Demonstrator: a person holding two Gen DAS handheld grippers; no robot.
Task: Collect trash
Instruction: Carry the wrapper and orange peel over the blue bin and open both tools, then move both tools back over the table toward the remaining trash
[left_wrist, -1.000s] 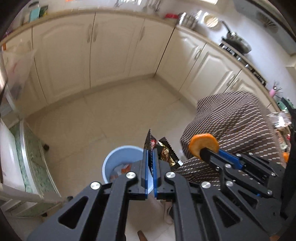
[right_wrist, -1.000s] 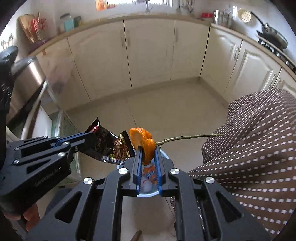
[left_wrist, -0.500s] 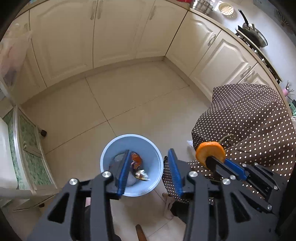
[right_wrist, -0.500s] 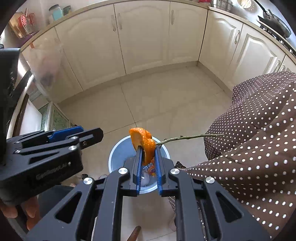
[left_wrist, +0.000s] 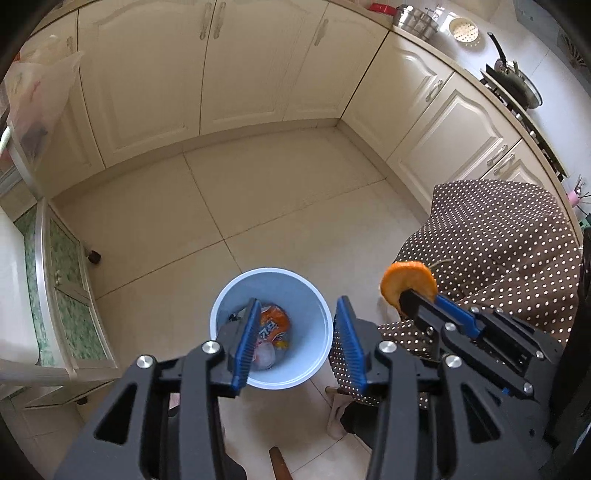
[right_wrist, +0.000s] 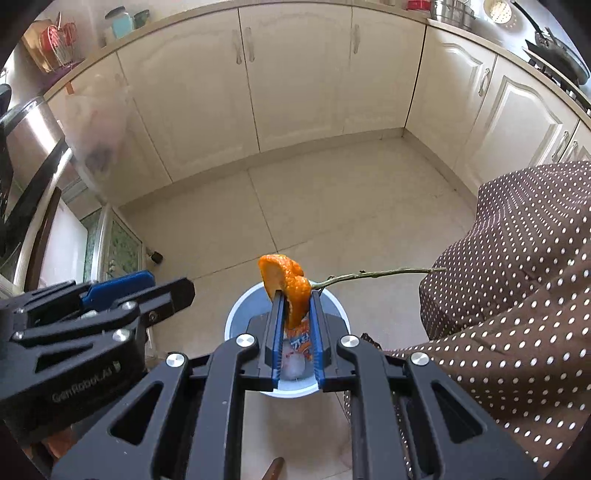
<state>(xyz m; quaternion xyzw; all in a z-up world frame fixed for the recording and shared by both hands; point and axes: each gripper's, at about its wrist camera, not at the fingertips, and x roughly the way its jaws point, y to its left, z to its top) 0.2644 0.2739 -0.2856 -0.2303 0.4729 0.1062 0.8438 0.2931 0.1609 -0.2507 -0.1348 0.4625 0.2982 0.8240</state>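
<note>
While left tongs (left_wrist: 295, 325) gape empty, right tongs (right_wrist: 294, 314) marked "GenRobot.AI" pinch orange peel (right_wrist: 286, 286) above bin (left_wrist: 317, 314).

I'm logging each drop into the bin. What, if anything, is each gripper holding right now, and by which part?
The right gripper pinches the orange peel by its lower edge, twig sticking out sideways. The left gripper is open, holding nothing.

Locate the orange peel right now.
The orange peel sits pinched in the right gripper, directly above the pale blue plastic bin on the tiled floor, centre of the right wrist view.
</note>
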